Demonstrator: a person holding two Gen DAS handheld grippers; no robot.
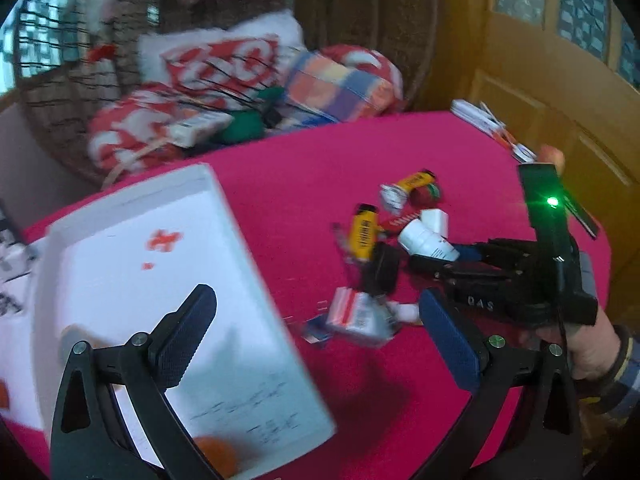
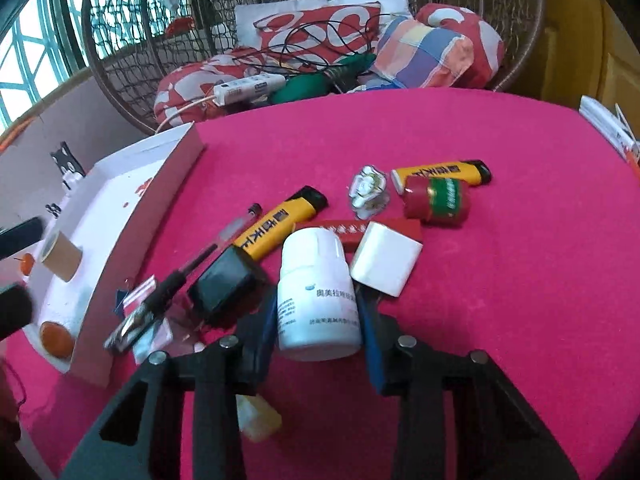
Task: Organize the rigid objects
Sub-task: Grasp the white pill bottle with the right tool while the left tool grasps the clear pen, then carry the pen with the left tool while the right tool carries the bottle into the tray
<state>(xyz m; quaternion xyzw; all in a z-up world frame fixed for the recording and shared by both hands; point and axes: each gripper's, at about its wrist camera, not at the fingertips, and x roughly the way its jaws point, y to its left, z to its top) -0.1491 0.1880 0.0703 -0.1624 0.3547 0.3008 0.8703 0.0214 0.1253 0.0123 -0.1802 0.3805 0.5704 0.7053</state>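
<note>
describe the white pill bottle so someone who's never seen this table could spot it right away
On the pink table, look at the pile of small items right of the white tray. The white pill bottle lies nearest the right claw, between its fingers. Its blue printed label sets it apart from the plain white block beside it.

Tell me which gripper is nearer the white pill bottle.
Right. The right gripper has the white pill bottle between its fingers, apparently clamped. The left gripper is open and hangs off to the side, above the edge of the white box.
</note>
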